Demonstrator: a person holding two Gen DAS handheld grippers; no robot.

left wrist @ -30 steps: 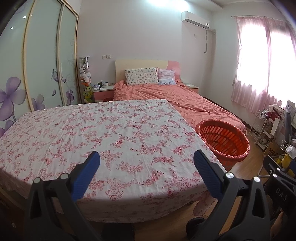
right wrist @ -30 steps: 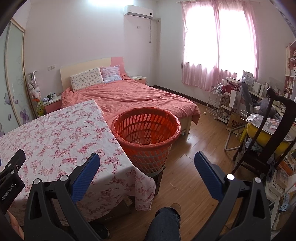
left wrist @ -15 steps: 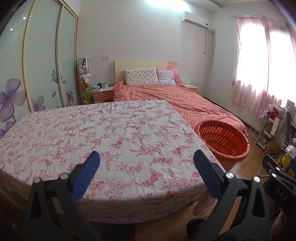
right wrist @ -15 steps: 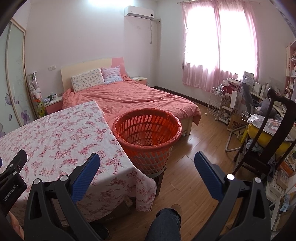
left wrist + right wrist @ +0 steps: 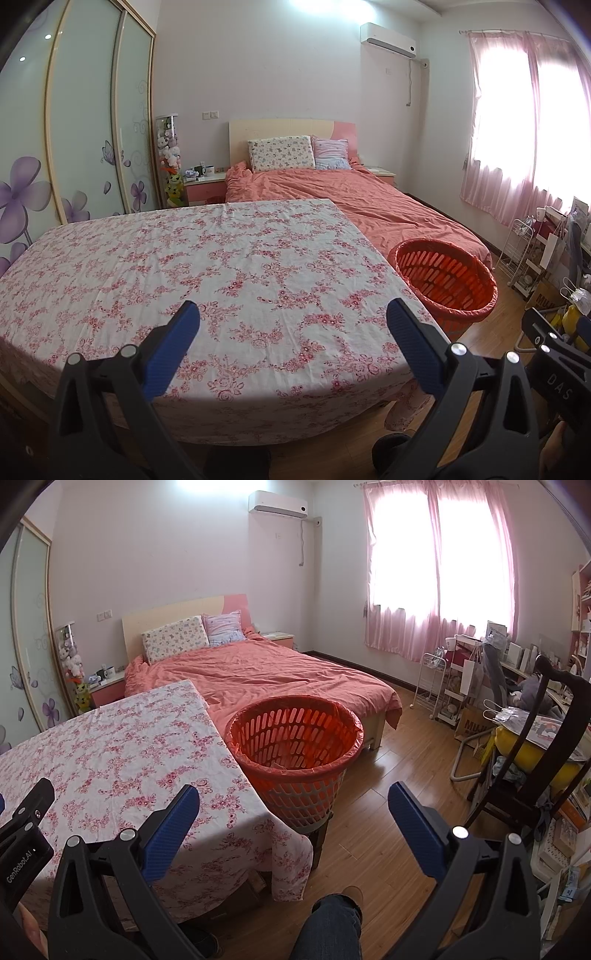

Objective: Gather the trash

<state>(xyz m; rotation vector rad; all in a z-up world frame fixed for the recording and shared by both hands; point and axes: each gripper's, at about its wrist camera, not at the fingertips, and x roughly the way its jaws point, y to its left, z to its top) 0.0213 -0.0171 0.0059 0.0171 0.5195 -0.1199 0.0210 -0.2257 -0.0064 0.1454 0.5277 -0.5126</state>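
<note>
Change: we see almost none; both views hold, right view nudged slightly.
Left hand-held gripper (image 5: 291,325): released, empty.
Right hand-held gripper (image 5: 293,805): released, empty.
Floral-clothed table (image 5: 207,266): no trash visible.
Orange slotted plastic basket (image 5: 295,738): at 12 o'clock; collection looks done.

"DAS" stands in pale letters on the right gripper (image 5: 561,373), seen at the left view's edge. "GenRobot.AI" runs along the left gripper (image 5: 22,853). A brown box (image 5: 474,725) reads "MUJ", the rest hidden.
</note>
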